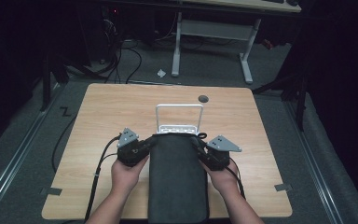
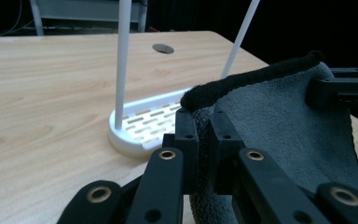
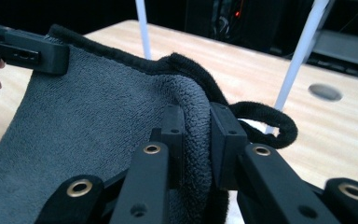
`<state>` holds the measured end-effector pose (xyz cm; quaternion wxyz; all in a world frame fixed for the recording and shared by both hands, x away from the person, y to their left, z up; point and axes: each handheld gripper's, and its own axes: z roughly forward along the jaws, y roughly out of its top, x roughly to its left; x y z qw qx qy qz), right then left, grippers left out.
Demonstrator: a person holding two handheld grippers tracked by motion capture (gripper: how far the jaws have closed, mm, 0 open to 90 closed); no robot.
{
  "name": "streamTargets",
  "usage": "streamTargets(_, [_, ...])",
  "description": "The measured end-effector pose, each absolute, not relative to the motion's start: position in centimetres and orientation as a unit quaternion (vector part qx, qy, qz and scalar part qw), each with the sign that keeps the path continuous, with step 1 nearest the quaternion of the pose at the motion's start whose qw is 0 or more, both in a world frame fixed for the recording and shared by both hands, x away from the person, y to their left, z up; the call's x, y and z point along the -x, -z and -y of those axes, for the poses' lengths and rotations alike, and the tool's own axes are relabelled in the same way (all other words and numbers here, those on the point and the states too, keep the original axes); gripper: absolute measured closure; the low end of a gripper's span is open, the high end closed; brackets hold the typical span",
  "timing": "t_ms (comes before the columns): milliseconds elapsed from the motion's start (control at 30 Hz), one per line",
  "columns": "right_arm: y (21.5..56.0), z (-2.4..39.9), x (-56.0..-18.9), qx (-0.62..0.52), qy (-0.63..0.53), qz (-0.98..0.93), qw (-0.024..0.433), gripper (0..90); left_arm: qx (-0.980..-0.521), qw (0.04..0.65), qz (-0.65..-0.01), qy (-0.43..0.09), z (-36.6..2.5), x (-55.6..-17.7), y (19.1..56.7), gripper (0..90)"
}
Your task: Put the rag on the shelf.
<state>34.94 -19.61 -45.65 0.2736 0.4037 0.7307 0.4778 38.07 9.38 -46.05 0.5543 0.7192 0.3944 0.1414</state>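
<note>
A dark grey towel [image 1: 177, 177] hangs stretched between my two grippers, its near part draped toward the table's front edge. My left gripper [image 1: 150, 142] is shut on the towel's far left corner [image 2: 204, 105]. My right gripper [image 1: 196, 143] is shut on the far right corner [image 3: 193, 112], where a black hanging loop [image 3: 270, 121] sticks out. Just beyond the towel's far edge stands a white rack [image 1: 179, 119] with a slotted base [image 2: 144, 123] and an upright hoop of thin rods. Each gripper view also has the other gripper pinching the opposite corner.
The wooden table [image 1: 121, 112] has a round grey cable hole [image 1: 203, 98] behind the rack. Cables trail from both grippers off the table's front. Beyond the table are a white desk frame [image 1: 212, 42] and cables on the floor.
</note>
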Motion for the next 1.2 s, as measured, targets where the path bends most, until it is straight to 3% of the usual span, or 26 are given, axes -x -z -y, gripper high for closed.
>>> streamTargets(1200, [37.2, 19.8, -37.4, -0.382, -0.533, -0.679, 0.33, 78.1, -0.684, 0.604, -0.354, -0.205, -9.3, -40.8, 37.1, 84.8])
